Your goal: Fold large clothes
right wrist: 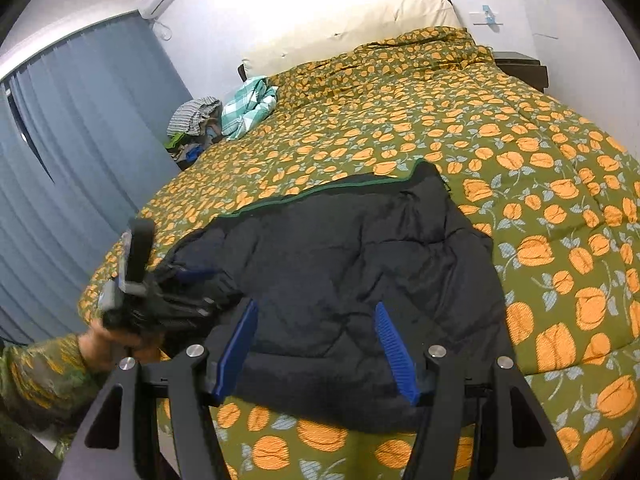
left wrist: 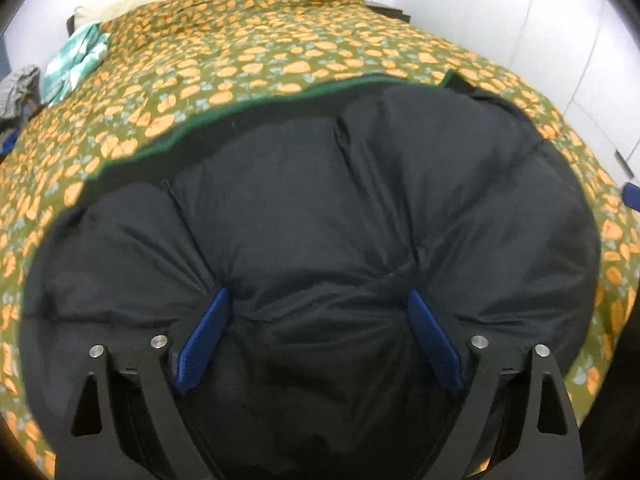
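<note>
A black puffer jacket (left wrist: 320, 200) lies spread on the bed, a green lining edge (right wrist: 320, 190) showing along its far side. My left gripper (left wrist: 318, 293) points down onto it. Its blue fingers (left wrist: 208, 340) stand wide apart with the tips sunk into the padding, which bulges between them; it is open. In the right wrist view a hand (right wrist: 104, 340) in a patterned sleeve holds that gripper at the jacket's (right wrist: 340, 260) left end. My right gripper (right wrist: 316, 306) hovers over the jacket's near hem, open, with nothing pinched between its pads.
The bed carries an olive quilt with orange flowers (right wrist: 520, 160). A teal checked cloth (right wrist: 248, 106) and a pile of clothes (right wrist: 196, 124) sit at its far left. A cream pillow (right wrist: 352, 28) is at the head, a blue curtain (right wrist: 80, 160) on the left, a dark nightstand (right wrist: 520, 68) at the back right.
</note>
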Tool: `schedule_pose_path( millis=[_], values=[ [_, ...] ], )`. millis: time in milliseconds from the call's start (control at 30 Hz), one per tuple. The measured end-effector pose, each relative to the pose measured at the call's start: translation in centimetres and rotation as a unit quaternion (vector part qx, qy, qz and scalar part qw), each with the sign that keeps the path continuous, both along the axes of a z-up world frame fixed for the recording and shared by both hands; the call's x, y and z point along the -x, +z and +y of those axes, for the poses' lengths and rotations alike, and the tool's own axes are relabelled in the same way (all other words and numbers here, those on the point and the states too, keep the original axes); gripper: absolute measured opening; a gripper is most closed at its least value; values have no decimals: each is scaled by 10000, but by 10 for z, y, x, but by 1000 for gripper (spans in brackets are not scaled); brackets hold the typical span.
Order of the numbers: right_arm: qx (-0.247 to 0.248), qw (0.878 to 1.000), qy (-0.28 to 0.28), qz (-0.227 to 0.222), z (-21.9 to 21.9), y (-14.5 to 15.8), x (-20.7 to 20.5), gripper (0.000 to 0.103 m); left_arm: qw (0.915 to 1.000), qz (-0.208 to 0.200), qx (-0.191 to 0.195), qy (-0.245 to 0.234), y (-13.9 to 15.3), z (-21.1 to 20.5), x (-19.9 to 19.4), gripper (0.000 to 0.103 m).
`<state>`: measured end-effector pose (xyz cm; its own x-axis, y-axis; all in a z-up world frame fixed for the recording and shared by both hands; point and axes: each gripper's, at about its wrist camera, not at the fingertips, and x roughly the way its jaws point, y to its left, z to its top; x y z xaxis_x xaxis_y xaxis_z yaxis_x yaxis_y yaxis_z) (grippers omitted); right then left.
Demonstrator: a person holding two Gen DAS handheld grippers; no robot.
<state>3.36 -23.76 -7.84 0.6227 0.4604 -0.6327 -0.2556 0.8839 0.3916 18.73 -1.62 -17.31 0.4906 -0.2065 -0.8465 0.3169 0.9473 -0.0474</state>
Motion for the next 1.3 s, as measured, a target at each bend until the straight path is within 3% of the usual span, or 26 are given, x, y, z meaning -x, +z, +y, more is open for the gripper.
schedule_pose_path(
  millis=[167, 300, 400, 600, 1167, 1300],
  values=[
    [-26, 10000, 89, 0, 7, 1, 5, 62, 10000, 36, -40, 20, 9, 3, 4, 88],
    [47, 9999, 129, -40, 7, 4, 14, 62, 9999, -112, -12, -69, 29, 4, 36, 85],
    [12, 9999, 124, -28, 7, 3, 19, 62, 9999, -118, -3, -2, 18, 5, 53, 85],
    [-109, 9998, 30, 151, 10, -5, 17, 62, 9997, -162, -138, 74, -3, -1, 45, 87],
    [-104, 9991, -216, 335, 3, -12, 21, 63, 9998, -141, -40, -162, 24, -4, 83, 88],
    [57, 9981, -455, 422, -5, -14, 20, 79, 9998, -102, 20, -189, 29, -1, 90, 87]
  ],
)
